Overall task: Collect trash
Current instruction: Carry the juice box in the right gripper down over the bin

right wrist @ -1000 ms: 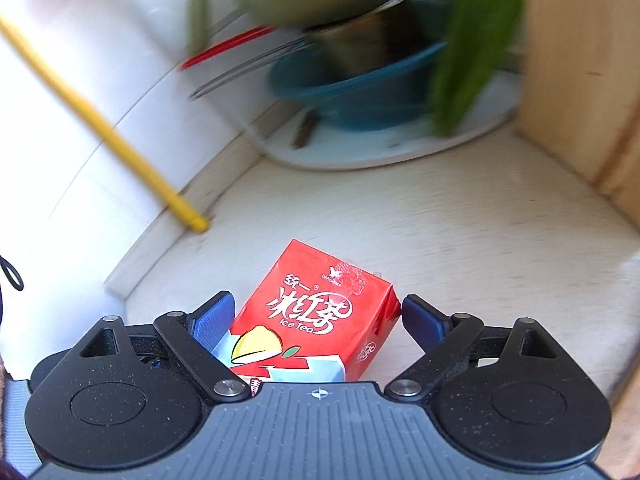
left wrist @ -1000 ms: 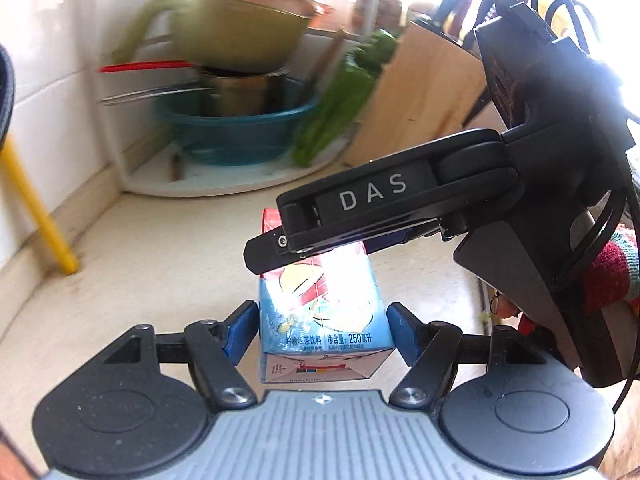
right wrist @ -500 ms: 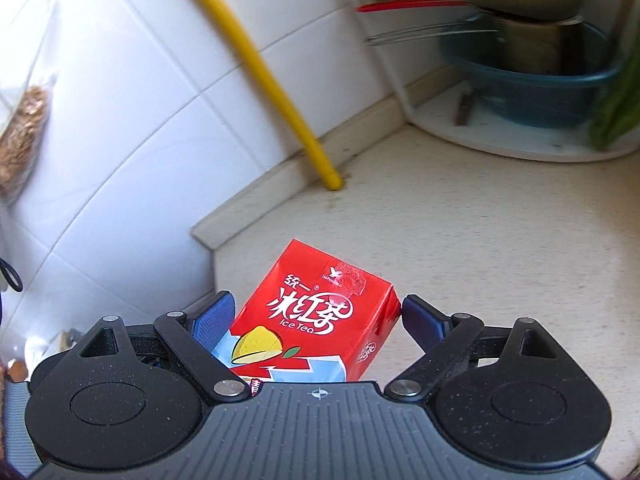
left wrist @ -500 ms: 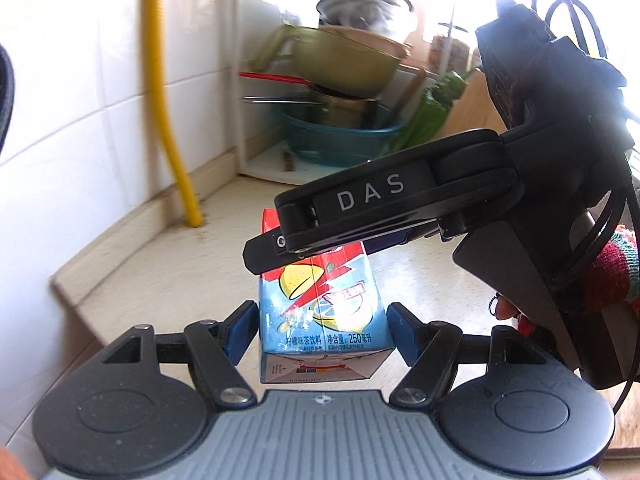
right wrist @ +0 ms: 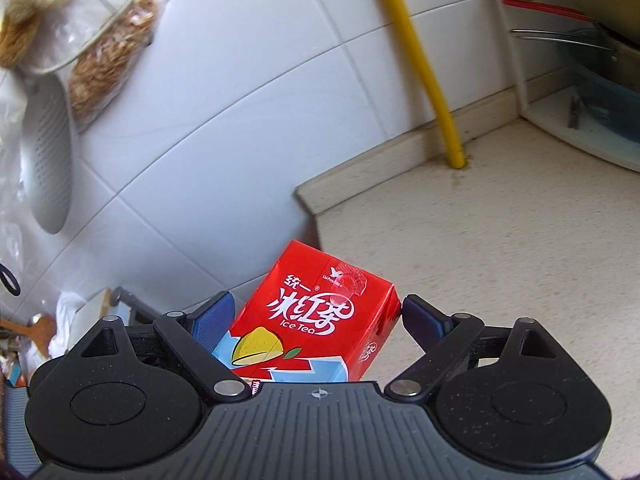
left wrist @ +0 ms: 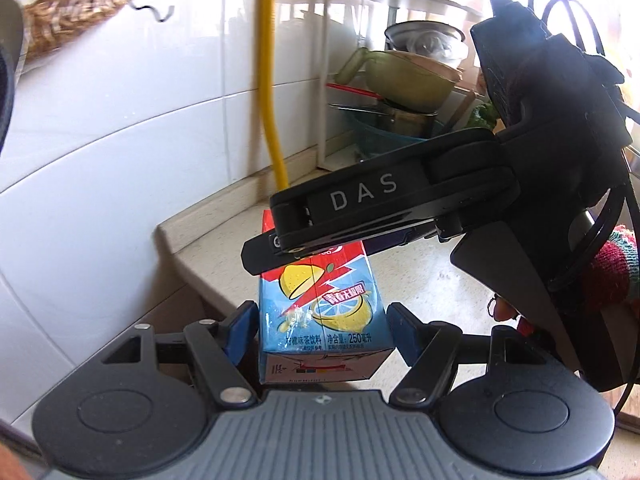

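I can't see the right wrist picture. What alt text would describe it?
A red ice tea carton sits tilted between the two blue pads of the right claw, at the edge of a beige counter. Behind it, a yellow pipe runs down a white tiled wall.

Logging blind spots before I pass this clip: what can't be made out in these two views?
- Left wrist: top of the carton, covered by a finger of the right gripper.
- Right wrist: the carton's near end, behind the gripper's own body.
- Right wrist: contents of the hanging bag, blurred.
- Right wrist: stacked pans, cut off by the right edge.
- Both: no bin in frame.
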Demonstrator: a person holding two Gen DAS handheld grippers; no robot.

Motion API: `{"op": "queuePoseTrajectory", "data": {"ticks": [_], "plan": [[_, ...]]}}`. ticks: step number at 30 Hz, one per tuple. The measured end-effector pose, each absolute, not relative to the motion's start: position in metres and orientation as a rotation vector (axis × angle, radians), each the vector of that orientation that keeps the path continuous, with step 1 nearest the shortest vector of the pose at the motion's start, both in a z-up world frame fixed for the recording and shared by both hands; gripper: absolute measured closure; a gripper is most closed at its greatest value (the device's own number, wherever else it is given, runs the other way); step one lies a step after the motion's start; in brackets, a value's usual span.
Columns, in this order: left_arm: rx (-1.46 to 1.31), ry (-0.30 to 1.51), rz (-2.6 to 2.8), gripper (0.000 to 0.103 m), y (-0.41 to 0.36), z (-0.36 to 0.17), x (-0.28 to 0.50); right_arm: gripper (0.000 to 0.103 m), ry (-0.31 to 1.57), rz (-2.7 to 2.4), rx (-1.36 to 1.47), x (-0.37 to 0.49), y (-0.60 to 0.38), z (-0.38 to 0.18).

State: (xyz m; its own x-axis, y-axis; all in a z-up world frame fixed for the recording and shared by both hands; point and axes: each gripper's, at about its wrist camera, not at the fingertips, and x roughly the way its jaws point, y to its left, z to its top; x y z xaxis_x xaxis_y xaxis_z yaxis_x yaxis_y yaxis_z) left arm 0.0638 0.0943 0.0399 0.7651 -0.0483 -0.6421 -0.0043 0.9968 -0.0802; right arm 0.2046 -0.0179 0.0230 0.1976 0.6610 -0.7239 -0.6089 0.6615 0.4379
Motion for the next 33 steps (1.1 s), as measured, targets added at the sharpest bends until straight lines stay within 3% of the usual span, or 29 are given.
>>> {"op": "queuePoseTrajectory", "data": {"ticks": [33], "plan": [[-0.197,0.687,0.230,0.037,0.154,0.026,-0.066,0.008,1.123,1.154,-0.088,0.081,0.087,0.005]]}}
